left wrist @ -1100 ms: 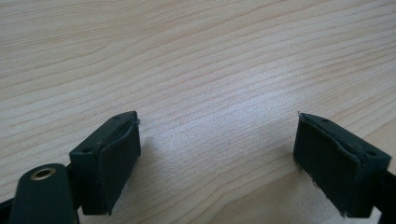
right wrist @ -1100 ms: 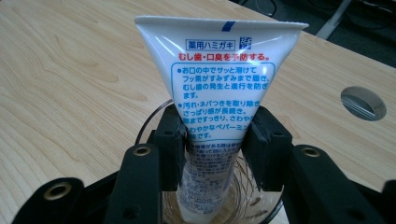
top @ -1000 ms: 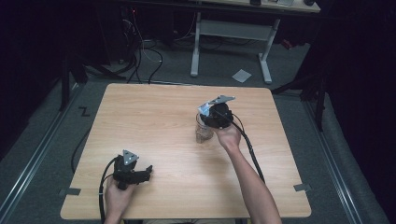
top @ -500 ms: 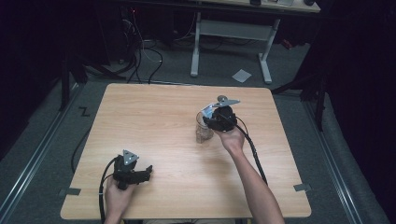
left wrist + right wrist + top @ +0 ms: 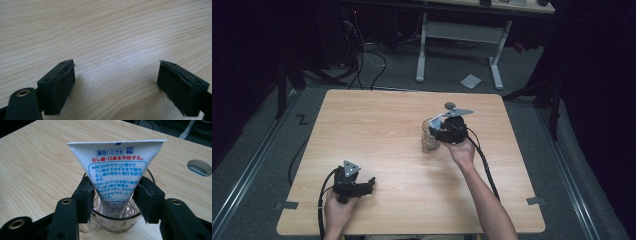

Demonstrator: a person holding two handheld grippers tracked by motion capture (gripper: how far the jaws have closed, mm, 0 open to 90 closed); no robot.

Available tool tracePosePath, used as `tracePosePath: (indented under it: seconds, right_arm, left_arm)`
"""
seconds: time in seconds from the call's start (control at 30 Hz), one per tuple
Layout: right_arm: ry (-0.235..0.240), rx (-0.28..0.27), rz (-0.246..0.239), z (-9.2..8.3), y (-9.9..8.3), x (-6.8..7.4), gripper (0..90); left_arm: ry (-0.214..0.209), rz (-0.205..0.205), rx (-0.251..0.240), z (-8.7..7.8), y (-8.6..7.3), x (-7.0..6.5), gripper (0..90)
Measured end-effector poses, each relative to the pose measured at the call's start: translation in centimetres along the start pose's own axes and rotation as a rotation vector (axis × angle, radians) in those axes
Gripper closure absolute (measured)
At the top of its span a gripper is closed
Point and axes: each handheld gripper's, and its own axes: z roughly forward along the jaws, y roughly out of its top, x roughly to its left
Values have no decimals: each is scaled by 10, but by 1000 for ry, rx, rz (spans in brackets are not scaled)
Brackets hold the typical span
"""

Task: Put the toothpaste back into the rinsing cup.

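Left gripper: my near one, low at the table's near left corner in the high view, resting on or just above the wood. Its jaws stand wide apart, with bare wood grain between them in the left gripper view. It holds nothing.

Table: light wooden top, bare apart from the two grippers and the glass.

Right gripper: farther out, right of the table's centre. My jaws are closed in on the toothpaste tube, one pad pressed to each side of its body, just above the glass rim.

Tube, position: white, with blue and red Japanese print. It stands upright, crimped flat end uppermost and fanned wide; the lower, narrower part sits down inside the clear glass cup. Whether the cap end touches the bottom of the cup I cannot tell.

Tube, long axis: near vertical, in line with the cup's own axis, crosswise to my jaws.

Cup: stands on the table directly under and before my right jaws; seen in the high view just left of the right gripper.

Governing relation: in my judgement the next move runs along that vertical axis, straight up or down, or the cup wall catches the tube.

Nearer hand: the right, already on the tube; the left lies well apart.
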Motion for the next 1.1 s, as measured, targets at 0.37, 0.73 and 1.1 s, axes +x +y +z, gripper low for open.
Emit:
tracePosePath:
  seconds: [0.37, 0.73, 1.1]
  right_arm:
    - [3, -19, 15, -8, -5, 1, 425]
    - [8, -51, 15, -19, -7, 1, 405]
    - [0, -98, 24, -39, -9, -2, 407]
  left_arm:
    - [1, -2, -1, 0, 0, 0, 152]
    - [1, -2, -1, 0, 0, 0, 152]
    - [2, -3, -1, 0, 0, 0, 153]
